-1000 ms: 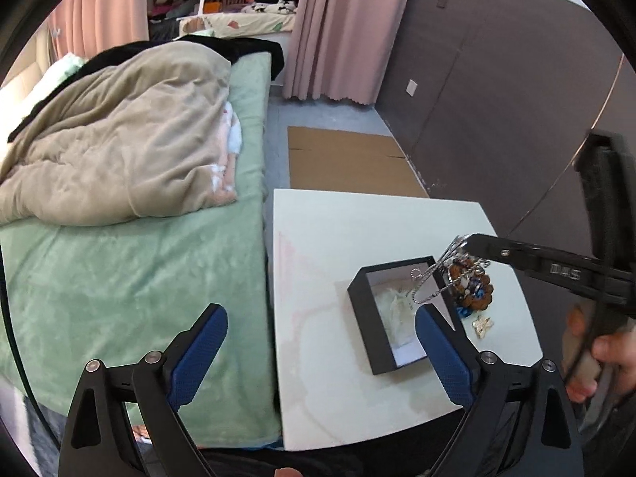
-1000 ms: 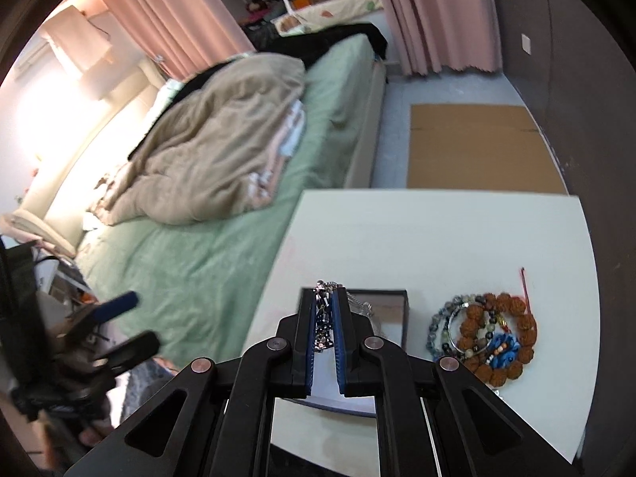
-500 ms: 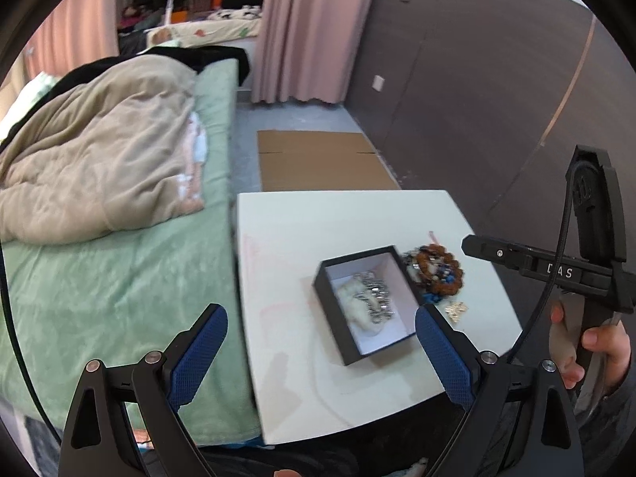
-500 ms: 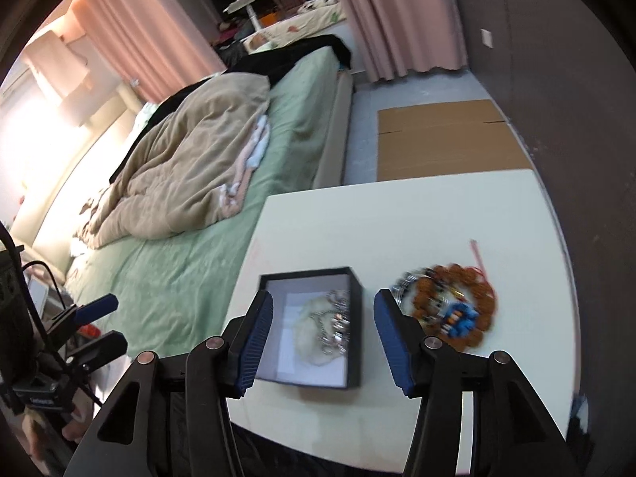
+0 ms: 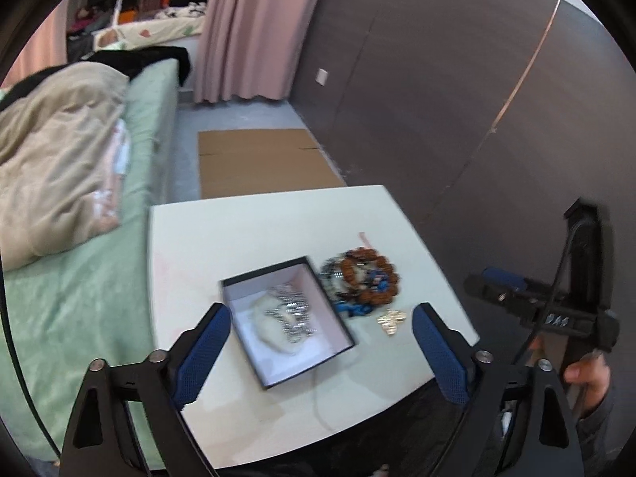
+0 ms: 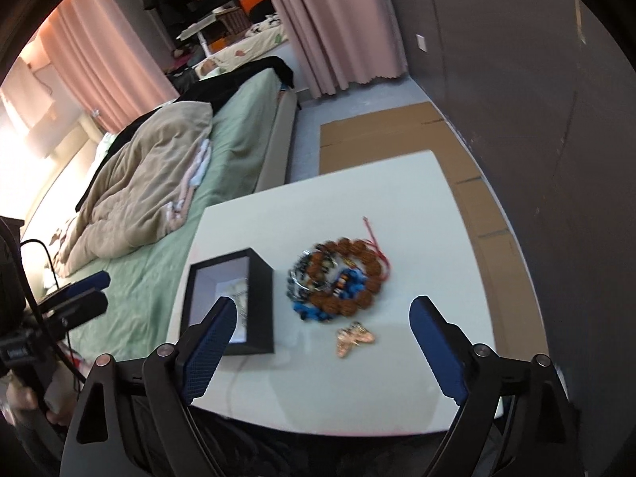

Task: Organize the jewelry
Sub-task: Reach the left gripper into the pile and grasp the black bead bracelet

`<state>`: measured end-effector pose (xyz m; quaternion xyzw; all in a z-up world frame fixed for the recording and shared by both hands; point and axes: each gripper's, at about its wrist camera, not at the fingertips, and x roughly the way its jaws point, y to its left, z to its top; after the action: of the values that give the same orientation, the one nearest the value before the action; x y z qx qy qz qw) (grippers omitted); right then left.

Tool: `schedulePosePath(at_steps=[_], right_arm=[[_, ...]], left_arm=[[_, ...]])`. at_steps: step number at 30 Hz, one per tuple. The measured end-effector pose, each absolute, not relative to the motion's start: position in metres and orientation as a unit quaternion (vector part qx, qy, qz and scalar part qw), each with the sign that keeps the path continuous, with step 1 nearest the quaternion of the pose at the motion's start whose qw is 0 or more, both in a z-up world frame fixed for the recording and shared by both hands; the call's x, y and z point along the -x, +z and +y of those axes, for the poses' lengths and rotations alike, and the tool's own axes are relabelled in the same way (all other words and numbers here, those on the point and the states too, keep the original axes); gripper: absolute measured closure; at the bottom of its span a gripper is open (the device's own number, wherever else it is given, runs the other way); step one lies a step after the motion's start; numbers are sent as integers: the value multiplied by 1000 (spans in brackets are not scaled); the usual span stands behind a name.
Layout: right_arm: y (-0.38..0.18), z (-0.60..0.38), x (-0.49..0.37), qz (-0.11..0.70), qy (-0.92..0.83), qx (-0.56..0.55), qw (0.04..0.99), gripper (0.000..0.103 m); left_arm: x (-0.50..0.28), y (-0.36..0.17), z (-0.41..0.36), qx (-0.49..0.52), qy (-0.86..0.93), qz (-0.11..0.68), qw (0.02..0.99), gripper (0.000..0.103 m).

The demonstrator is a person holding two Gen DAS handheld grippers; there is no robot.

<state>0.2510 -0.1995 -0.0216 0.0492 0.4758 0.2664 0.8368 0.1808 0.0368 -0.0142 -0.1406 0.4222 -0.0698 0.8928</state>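
Note:
A black jewelry box (image 5: 262, 274) stands open on the white table (image 5: 258, 230), with a silver chain (image 5: 290, 314) lying on its white pad. Right of the box lie brown and blue bead bracelets (image 5: 363, 278) and a gold butterfly brooch (image 5: 390, 320). My left gripper (image 5: 318, 353) hovers over the table's near edge, its jaws wide and closing slightly, with nothing pressed between them. My right gripper (image 6: 322, 342) is opening and holds nothing. It hangs above the brooch (image 6: 353, 338) and the bracelets (image 6: 338, 274), with the box (image 6: 260, 298) at its left finger.
A bed with a green sheet (image 5: 71, 298) and a beige duvet (image 5: 51, 159) adjoins the table's left side. Flat cardboard (image 5: 258, 163) lies on the floor beyond the table. A dark panelled wall (image 5: 457, 119) runs along the right, and pink curtains (image 5: 250, 28) hang at the back.
My right gripper opened and let go of the silver chain, which now lies in the box, then drew back to the right. My left gripper shifted, bringing the box nearer its fingers.

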Motion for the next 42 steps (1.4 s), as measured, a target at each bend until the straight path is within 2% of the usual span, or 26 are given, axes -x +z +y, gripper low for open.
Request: schedulePosePath(at_steps=[4,11,14,19,24,28,33,36,42], right_arm=[[-33,-221,-249,476,246,-60,842,14],[-52,-248,-245,478,213,-67,849,14],[-61,-256,-244,480,209,-80,848,14],[-74,-267,-243,484,197,-94,847,14],[-84,-276,-242,490,200,-96,843,14],[-94,-277,-244,499,207,-91,837,14],[-103,-276,-245,507,208,-93,831,14],[-107,-277,-245,511,207,-93,829,14],[-110,-277,-244,518,207,-95,825,14]], left_arm=[[-196,-22,20,137,-88,436,885,30],[-220,-35,-9,116,-108,460,874,32],[-231,-41,-23,101,-118,468,870,38],[-250,-56,-38,97,-134,489,856,55],[-268,-67,-53,73,-137,500,852,57],[-284,-81,-60,68,-137,518,841,69],[-300,-100,-69,54,-136,539,830,72],[-307,-109,-71,49,-130,548,825,78],[-321,-122,-72,47,-108,558,822,81]])
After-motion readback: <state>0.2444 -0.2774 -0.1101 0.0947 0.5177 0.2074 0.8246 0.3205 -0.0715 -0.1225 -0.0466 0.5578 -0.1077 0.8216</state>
